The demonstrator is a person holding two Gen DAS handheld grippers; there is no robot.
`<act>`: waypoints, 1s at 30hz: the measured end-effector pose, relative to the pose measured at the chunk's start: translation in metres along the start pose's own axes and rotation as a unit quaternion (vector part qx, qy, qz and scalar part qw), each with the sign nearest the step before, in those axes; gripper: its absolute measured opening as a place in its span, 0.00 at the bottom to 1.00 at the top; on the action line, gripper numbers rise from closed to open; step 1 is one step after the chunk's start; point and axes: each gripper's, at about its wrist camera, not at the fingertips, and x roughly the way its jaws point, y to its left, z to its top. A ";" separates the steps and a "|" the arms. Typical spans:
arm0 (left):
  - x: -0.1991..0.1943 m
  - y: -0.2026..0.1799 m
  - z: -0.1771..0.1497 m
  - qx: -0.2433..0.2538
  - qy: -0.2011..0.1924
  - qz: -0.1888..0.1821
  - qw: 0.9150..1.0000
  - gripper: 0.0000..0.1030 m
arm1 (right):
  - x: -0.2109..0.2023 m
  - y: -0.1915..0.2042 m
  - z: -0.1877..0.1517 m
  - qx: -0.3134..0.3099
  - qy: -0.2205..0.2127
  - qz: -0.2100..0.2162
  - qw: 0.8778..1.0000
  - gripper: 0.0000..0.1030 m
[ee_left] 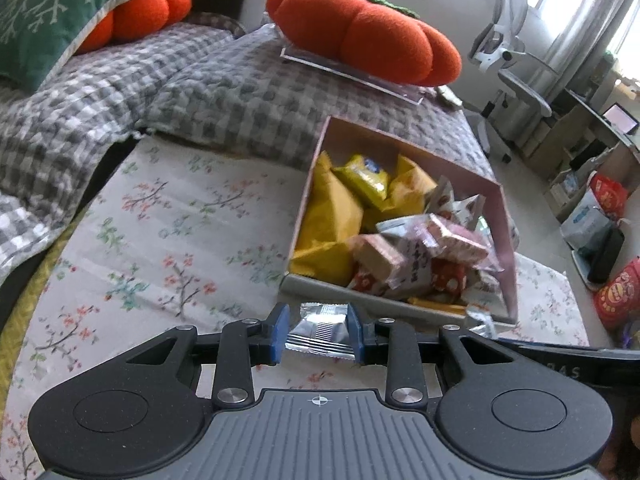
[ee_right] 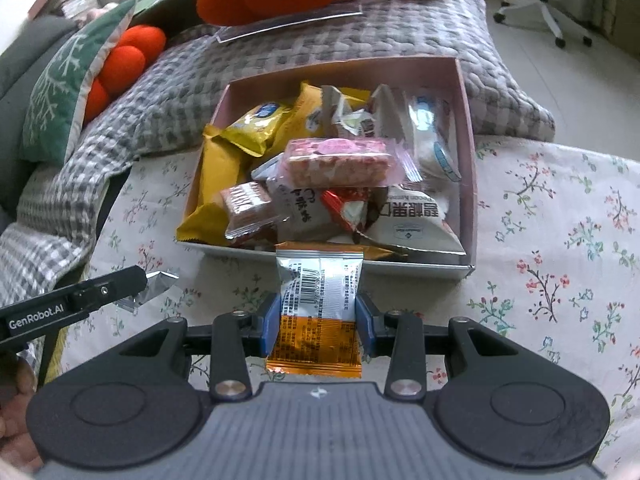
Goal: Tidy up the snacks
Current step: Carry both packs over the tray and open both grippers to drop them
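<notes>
Left gripper [ee_left: 319, 330]: jaws closed on a silver packet [ee_left: 320, 330], 1 blue pad on each side edge; packet hangs clear above the floral cloth [ee_left: 160, 240].
Right gripper [ee_right: 318, 322]: jaws closed on an orange-and-silver packet [ee_right: 318, 304], pads on its 2 long side edges.
Why held so: pinching across the narrow width leaves both flat faces free, so I judge each packet can be let go flat into the box without the fingers fouling the pile.
Snack box [ee_right: 468, 168]: pink, open-topped, on the floral cloth, just beyond both grippers; far rim butts the grey checked cushion [ee_right: 280, 60].
Box contents: yellow packets stacked at the left, white and red ones at the right, a pink bar [ee_right: 340, 160] across the top of the heap.
Why box sits there: near wall faces both hands, so I judge either packet needs only a short carry forward over that wall.
Orange-and-silver packet, long axis: runs near to far, along the gripper's pointing line; silver barcode end far, touching or just over the box's near wall, which one I cannot tell; orange end near.
Silver packet, long axis: cannot tell; only a short crumpled face shows between the pads, barcode side up.
Silver packet, place: near-left of the box, short of its near wall.
Stage (judged): 2 packets in hand, neither yet in the box.
</notes>
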 end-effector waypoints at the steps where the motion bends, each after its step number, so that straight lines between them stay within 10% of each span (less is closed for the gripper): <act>1: 0.001 -0.002 0.002 0.002 -0.003 -0.003 1.000 0.28 | 0.000 -0.001 0.001 0.005 -0.001 0.001 1.000 0.35; 30: 0.083 -0.008 0.032 0.015 -0.028 -0.078 0.996 0.13 | 0.049 -0.005 0.038 0.078 -0.034 0.049 0.995 0.29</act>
